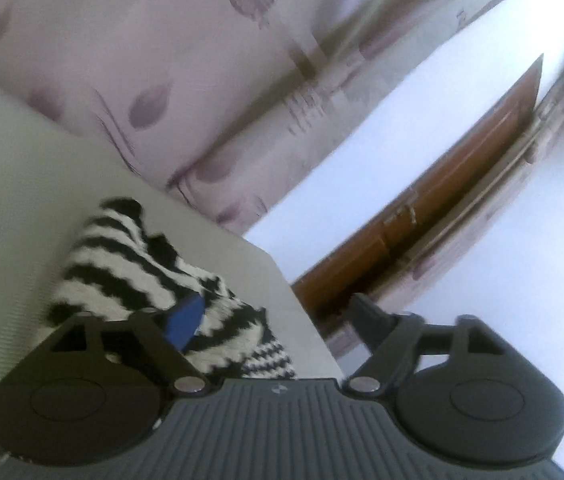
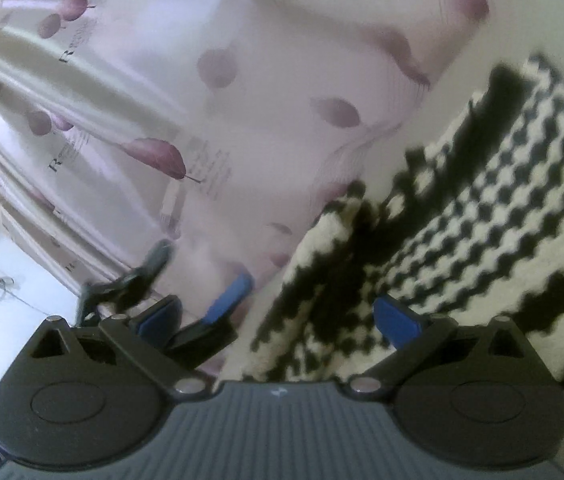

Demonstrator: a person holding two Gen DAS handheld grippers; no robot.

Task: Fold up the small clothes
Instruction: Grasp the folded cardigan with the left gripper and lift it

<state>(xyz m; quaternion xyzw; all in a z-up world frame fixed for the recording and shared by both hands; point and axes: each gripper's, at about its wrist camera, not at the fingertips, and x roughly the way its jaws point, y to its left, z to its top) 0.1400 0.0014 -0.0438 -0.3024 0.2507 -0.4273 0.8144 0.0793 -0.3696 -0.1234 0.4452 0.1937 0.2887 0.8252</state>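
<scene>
Striped knit garment (image 1: 130, 264) lying bunched on white table (image 1: 10, 184) near its corner, black-and-white zigzag bands blurring in both views. Right wrist view cutting off garment (image 2: 482, 216) at frame edge, so full shape unclear. Left gripper (image 1: 278, 316) standing wide, blue pad (image 1: 186, 320) overlapping knit; contact hard to judge. Right gripper (image 2: 314, 304) spreading wide, fingers (image 2: 398, 320) hovering by fabric edge. Floral curtain (image 1: 154, 60) filling background, motion-smeared. Brown door (image 1: 442, 200) partly showing.
</scene>
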